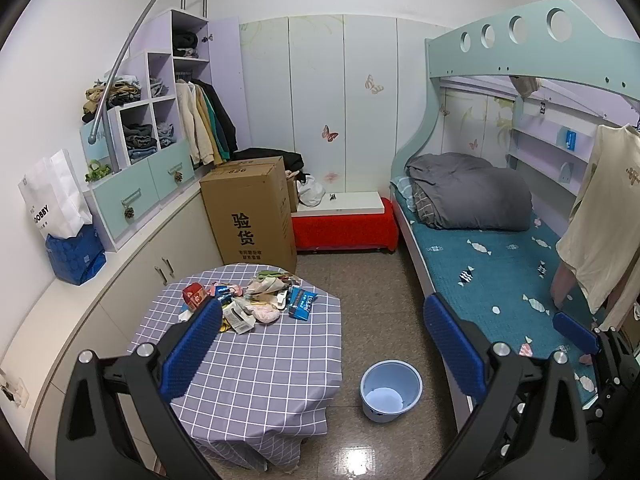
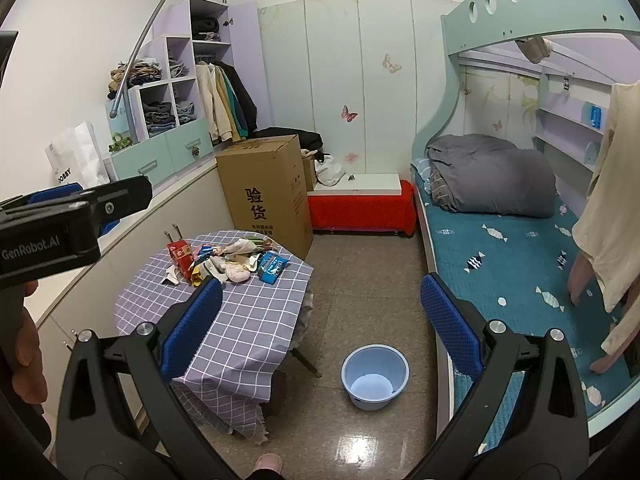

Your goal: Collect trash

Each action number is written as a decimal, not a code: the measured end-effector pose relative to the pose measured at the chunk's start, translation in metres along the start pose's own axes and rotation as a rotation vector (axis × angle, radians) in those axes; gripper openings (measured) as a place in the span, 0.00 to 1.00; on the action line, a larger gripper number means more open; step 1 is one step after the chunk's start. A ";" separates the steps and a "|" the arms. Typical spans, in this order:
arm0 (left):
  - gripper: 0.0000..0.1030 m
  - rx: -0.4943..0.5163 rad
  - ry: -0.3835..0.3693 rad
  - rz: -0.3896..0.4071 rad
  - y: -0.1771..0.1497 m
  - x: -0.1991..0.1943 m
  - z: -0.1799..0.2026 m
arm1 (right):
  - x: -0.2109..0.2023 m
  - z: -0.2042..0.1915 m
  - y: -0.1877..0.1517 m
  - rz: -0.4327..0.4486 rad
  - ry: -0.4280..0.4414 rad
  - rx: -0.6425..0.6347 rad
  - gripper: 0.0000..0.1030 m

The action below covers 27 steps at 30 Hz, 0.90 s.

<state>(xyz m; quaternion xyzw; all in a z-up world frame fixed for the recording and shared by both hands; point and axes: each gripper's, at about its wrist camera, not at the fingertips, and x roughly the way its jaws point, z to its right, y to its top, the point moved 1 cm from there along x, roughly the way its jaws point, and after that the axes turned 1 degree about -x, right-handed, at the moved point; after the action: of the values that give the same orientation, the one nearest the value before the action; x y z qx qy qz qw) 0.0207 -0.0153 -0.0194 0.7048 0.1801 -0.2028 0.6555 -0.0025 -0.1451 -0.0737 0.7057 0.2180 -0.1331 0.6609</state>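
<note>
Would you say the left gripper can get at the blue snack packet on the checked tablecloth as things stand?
Probably yes: the left gripper is open and empty, and the blue snack packet lies at the edge of the trash pile, uncovered, though not yet within its fingers.

trash pile [image 1: 256, 300] on checked table [image 1: 260, 368], blue bucket [image 1: 391, 390] on floor

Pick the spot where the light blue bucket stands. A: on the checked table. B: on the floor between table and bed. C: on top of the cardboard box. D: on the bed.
B: the light blue bucket stands on the tiled floor, with the checked table on one side and the bed on the other.
</note>
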 end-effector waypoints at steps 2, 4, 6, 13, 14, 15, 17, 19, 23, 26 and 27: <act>0.96 0.001 0.000 0.000 0.000 0.000 0.000 | 0.001 0.001 -0.001 -0.001 0.003 0.000 0.94; 0.96 0.001 0.001 0.000 0.000 0.000 0.000 | 0.002 0.002 -0.002 -0.002 0.006 0.001 0.94; 0.96 0.001 -0.001 -0.001 0.000 0.000 0.000 | 0.003 0.004 -0.003 -0.004 0.008 0.002 0.94; 0.96 0.002 -0.001 0.000 0.000 0.001 0.001 | 0.003 0.004 -0.004 -0.005 0.011 0.003 0.94; 0.96 0.003 0.000 0.000 0.000 0.001 0.001 | 0.003 0.004 -0.004 -0.005 0.011 0.003 0.94; 0.96 0.002 0.001 0.000 0.000 0.001 0.001 | 0.003 0.004 -0.004 -0.004 0.011 0.004 0.94; 0.96 0.002 0.000 -0.001 0.000 0.001 0.001 | 0.003 0.004 -0.003 -0.005 0.011 0.003 0.94; 0.96 0.003 0.000 -0.001 0.000 0.001 0.001 | 0.003 0.004 -0.003 -0.005 0.010 0.004 0.94; 0.96 0.002 0.000 -0.001 0.000 0.000 0.001 | 0.003 0.005 -0.003 -0.006 0.012 0.004 0.94; 0.96 0.002 0.001 -0.002 0.000 0.001 0.002 | 0.003 0.005 -0.004 -0.008 0.015 0.006 0.94; 0.96 0.001 0.001 -0.002 0.000 0.001 0.003 | 0.004 0.005 -0.004 -0.008 0.016 0.006 0.94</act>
<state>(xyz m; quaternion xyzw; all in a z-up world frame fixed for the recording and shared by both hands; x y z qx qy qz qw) 0.0215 -0.0179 -0.0197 0.7051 0.1810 -0.2035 0.6548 -0.0009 -0.1490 -0.0793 0.7078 0.2259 -0.1309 0.6564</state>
